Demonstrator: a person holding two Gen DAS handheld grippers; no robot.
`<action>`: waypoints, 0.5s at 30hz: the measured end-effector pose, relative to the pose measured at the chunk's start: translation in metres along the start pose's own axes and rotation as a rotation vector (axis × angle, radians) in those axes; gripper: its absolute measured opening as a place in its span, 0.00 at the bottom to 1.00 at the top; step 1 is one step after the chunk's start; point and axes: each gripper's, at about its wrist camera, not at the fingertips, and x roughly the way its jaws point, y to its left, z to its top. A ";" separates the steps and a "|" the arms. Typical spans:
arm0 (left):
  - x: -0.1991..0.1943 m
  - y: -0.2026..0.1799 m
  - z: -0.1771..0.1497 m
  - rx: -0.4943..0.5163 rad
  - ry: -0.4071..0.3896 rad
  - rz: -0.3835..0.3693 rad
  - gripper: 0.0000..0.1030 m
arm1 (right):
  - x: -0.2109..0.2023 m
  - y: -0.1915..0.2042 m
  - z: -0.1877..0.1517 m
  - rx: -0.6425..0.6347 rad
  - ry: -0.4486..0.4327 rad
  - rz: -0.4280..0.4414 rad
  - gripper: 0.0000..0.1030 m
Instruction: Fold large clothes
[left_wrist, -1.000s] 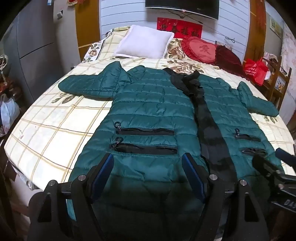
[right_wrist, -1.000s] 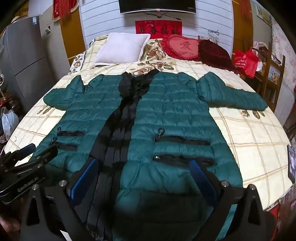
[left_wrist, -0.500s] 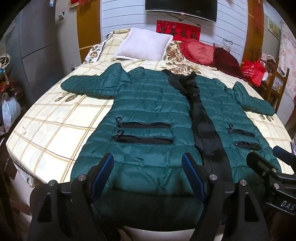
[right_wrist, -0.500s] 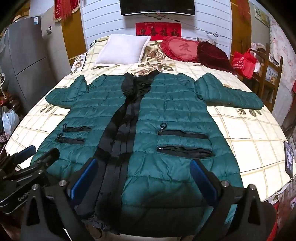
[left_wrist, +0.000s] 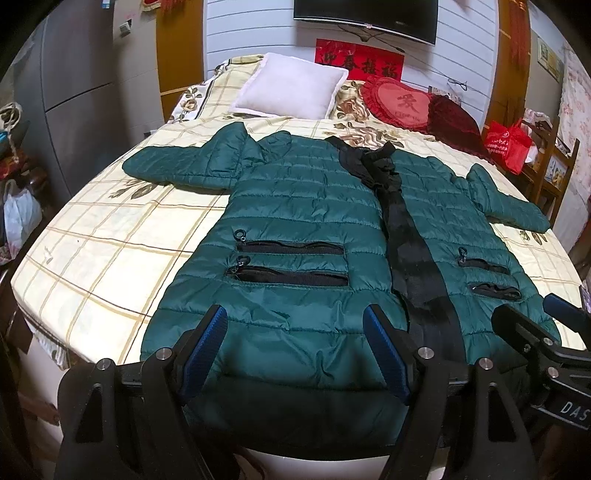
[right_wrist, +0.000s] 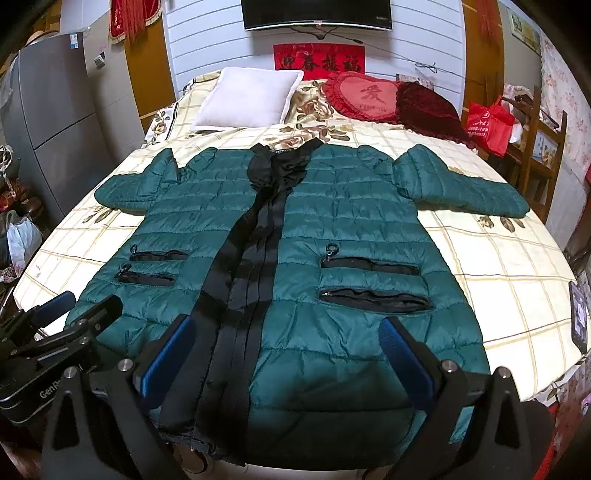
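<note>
A long dark green quilted coat (left_wrist: 303, 206) with a black centre placket lies flat, front up, on the bed, sleeves spread to both sides; it also shows in the right wrist view (right_wrist: 343, 229). Its hem hangs over the near bed edge. My left gripper (left_wrist: 295, 328) is open and empty, above the hem's left half. My right gripper (right_wrist: 284, 339) is open and empty, above the hem's right half. Each gripper shows at the edge of the other's view.
The bed (left_wrist: 103, 251) has a cream checked sheet, a white pillow (left_wrist: 291, 88) and red cushions (left_wrist: 402, 99) at the head. A grey cabinet (left_wrist: 74, 92) stands left, a wooden shelf with a red bag (left_wrist: 506, 144) right.
Both grippers have drawn back and up from the coat toward the foot of the bed; more of the hem and bed edge is in view. Both stay open.
</note>
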 end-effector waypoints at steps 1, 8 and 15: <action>0.000 0.000 0.000 0.000 0.001 0.001 0.65 | 0.000 0.000 0.000 -0.002 0.006 -0.002 0.98; 0.002 -0.001 0.000 0.001 0.008 0.000 0.65 | 0.003 -0.001 -0.001 0.016 -0.073 0.023 0.98; 0.004 -0.004 -0.001 0.009 0.010 0.001 0.65 | 0.006 -0.002 -0.001 0.006 -0.068 0.015 0.98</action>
